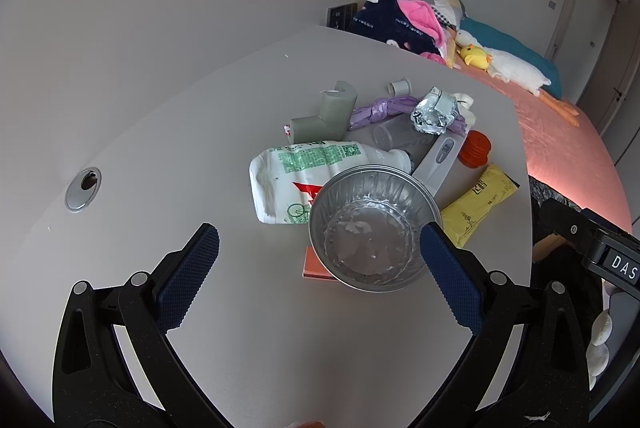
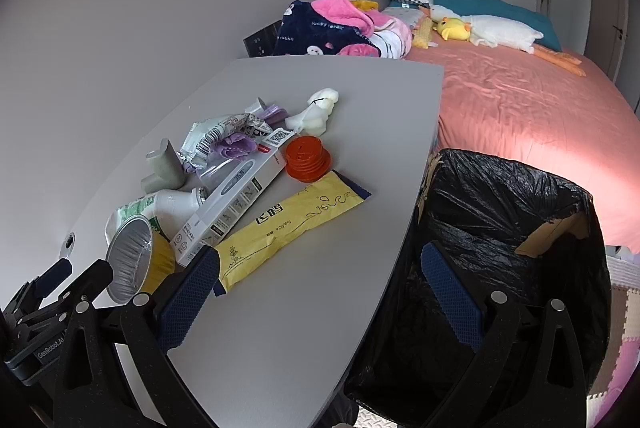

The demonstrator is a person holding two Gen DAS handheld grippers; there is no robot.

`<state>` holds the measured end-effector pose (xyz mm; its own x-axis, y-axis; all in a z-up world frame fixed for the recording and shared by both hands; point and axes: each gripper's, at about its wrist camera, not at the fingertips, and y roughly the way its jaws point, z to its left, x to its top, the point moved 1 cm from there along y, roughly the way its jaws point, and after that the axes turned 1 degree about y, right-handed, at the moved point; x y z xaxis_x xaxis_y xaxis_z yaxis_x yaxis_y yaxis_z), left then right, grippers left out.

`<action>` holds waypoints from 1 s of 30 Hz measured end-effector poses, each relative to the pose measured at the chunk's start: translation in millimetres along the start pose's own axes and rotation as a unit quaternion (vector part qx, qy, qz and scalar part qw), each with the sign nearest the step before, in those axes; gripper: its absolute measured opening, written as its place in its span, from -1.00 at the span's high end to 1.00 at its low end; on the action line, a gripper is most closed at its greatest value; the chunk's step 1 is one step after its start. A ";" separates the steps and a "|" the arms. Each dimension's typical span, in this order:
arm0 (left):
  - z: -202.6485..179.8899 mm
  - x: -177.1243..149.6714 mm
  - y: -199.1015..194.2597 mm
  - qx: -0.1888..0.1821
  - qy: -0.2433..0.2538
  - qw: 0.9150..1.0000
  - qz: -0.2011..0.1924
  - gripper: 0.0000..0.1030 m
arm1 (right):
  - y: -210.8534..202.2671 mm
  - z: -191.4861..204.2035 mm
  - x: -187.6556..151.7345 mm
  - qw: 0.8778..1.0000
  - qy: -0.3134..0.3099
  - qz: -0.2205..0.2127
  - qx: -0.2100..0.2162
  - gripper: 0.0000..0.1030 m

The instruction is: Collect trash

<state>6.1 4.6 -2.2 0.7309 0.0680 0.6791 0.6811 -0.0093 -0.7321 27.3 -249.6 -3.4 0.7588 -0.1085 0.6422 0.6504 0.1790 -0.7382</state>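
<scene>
left gripper (image 1: 316,260) fingers released, beside foil bowl (image 1: 370,228), possibly touching | right gripper (image 2: 320,276) released | bin bag (image 2: 500,228) only in right view

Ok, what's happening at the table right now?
Trash is still piled on the grey table. The left gripper is open at the foil bowl, one finger beside its rim, nothing gripped. The right gripper is open and empty, over the table edge beside the black-lined bin.
</scene>
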 end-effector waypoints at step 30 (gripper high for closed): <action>2.8 0.1 -6.4 -0.021 -0.012 1.000 -0.005 -0.88 | -5.7 4.5 2.2 1.000 -0.005 -0.003 -0.002 -0.95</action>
<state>1.7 7.4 2.4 0.7230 0.0922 0.6847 0.6901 -0.0505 -0.7219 25.1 -246.5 3.2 0.7544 -0.1000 0.6488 0.6552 0.1737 -0.7352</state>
